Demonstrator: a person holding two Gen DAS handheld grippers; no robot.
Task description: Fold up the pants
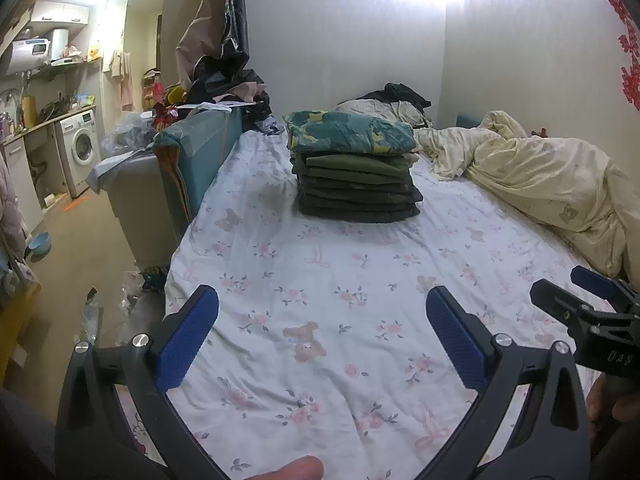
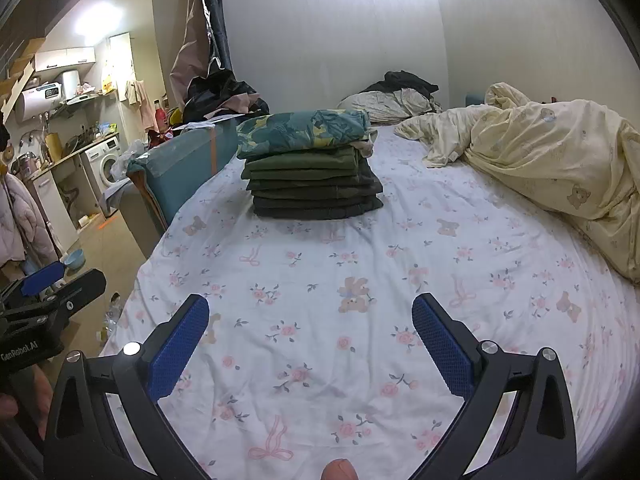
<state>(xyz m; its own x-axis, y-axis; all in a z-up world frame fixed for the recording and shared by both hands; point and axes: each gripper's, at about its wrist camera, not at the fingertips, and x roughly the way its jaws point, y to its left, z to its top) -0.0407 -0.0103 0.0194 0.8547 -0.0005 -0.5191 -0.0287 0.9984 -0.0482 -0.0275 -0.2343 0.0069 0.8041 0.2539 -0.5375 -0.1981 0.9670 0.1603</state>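
Note:
A stack of several folded dark green pants (image 1: 356,188) stands on the bed's floral sheet (image 1: 320,320), with a folded camouflage garment (image 1: 352,132) on top. The same stack shows in the right wrist view (image 2: 314,188), topped by the camouflage garment (image 2: 304,130). My left gripper (image 1: 322,308) is open and empty, held over the bare sheet well short of the stack. My right gripper (image 2: 310,316) is open and empty too, over the sheet (image 2: 320,340). Each gripper's side shows in the other's view: the right gripper (image 1: 580,304) and the left gripper (image 2: 52,284).
A crumpled cream duvet (image 1: 540,176) lies along the right of the bed, with pillows and dark clothes (image 1: 400,100) at the far end. A teal-covered box (image 1: 200,148) stands by the bed's left edge. Beyond it are the floor, a washing machine (image 1: 78,150) and a blue bowl (image 1: 40,242).

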